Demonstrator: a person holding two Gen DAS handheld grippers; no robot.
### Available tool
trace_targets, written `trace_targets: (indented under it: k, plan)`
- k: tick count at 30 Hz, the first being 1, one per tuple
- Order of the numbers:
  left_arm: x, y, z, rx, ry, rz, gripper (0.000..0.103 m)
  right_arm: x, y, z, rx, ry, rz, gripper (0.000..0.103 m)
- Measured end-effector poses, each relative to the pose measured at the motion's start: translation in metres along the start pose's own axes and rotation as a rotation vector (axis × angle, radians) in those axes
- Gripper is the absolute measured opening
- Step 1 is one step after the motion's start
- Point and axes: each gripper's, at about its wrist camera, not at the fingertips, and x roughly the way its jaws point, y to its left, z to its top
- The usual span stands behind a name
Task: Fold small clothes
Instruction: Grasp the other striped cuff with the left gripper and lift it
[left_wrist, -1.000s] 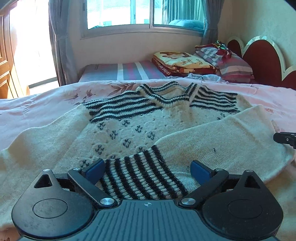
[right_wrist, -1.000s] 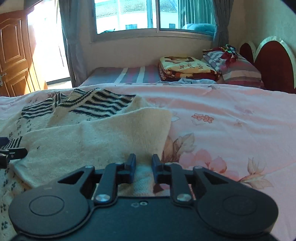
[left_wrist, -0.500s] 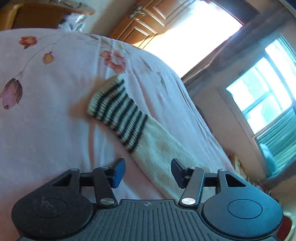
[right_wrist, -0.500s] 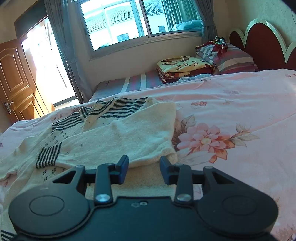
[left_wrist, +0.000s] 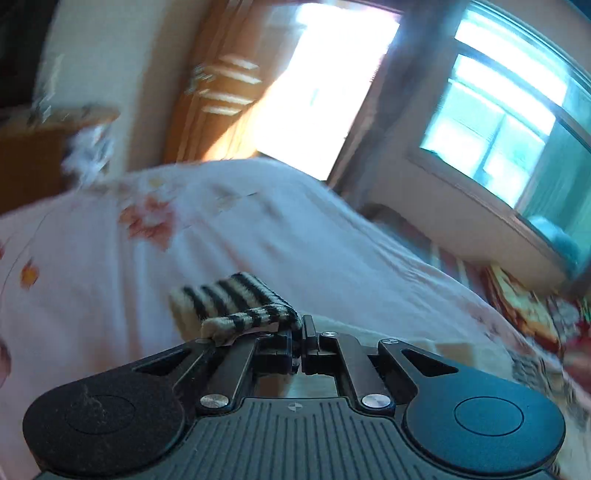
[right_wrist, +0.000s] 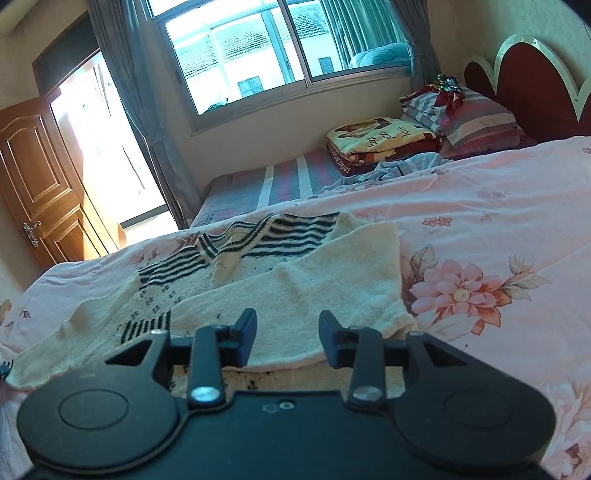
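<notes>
A cream knitted sweater (right_wrist: 295, 284) with black stripes lies on the pink floral bedspread (right_wrist: 498, 221). Its right sleeve is folded across the body, with the striped cuff (right_wrist: 146, 326) near the left. My right gripper (right_wrist: 287, 332) is open and empty, hovering just above the folded sleeve's near edge. In the blurred left wrist view my left gripper (left_wrist: 300, 332) is shut on the other sleeve's striped cuff (left_wrist: 236, 302), holding it above the bedspread (left_wrist: 92, 277).
Folded blankets (right_wrist: 384, 138) and striped pillows (right_wrist: 465, 114) are stacked at the bed's far end by the red headboard (right_wrist: 532, 77). A window (right_wrist: 280, 48) and a wooden door (right_wrist: 37, 184) stand beyond the bed.
My left gripper closed on the left sleeve's striped cuff and lifted it, swinging fast. My right gripper opened wider and rose slightly over the folded right sleeve.
</notes>
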Motion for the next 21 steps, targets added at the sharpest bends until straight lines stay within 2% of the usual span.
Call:
trace_targets:
  k: [2,4,7,11,15,16,17,18,19,20,21]
  plan:
    - [-0.011,-0.052,-0.002,0.148,0.001,-0.142,0.004,-0.001,-0.002,-0.001,0.013,-0.003,-0.002,0.037]
    - [-0.010,-0.108,-0.013,0.268,0.024,-0.247,0.004,0.000,-0.004,-0.002,0.032,-0.004,-0.002,0.037]
    - [-0.004,-0.180,-0.040,0.337,0.093,-0.358,0.004,-0.002,-0.005,-0.003,0.045,-0.004,0.000,0.037]
    - [0.000,-0.254,-0.079,0.414,0.181,-0.443,0.004,-0.007,-0.013,-0.001,0.075,-0.010,-0.006,0.037]
    - [-0.013,-0.304,-0.121,0.559,0.274,-0.487,0.004,-0.009,-0.023,0.001,0.128,-0.009,0.017,0.037]
    - [-0.027,-0.306,-0.134,0.603,0.286,-0.499,0.004,-0.007,-0.024,0.001,0.139,-0.001,0.032,0.037]
    - [-0.035,-0.312,-0.141,0.635,0.259,-0.496,0.008,-0.004,-0.024,0.001,0.151,0.007,0.051,0.038]
    - [-0.047,-0.313,-0.141,0.657,0.225,-0.505,0.038,-0.001,-0.023,0.001,0.163,0.018,0.076,0.042]
    - [-0.059,-0.310,-0.138,0.655,0.195,-0.515,0.082,0.004,-0.021,0.000,0.178,0.034,0.104,0.043]
    - [-0.073,-0.304,-0.135,0.639,0.139,-0.510,0.091,0.008,-0.020,-0.002,0.190,0.050,0.132,0.048]
    - [-0.084,-0.296,-0.132,0.631,0.094,-0.503,0.092,0.014,-0.017,-0.004,0.205,0.069,0.157,0.051]
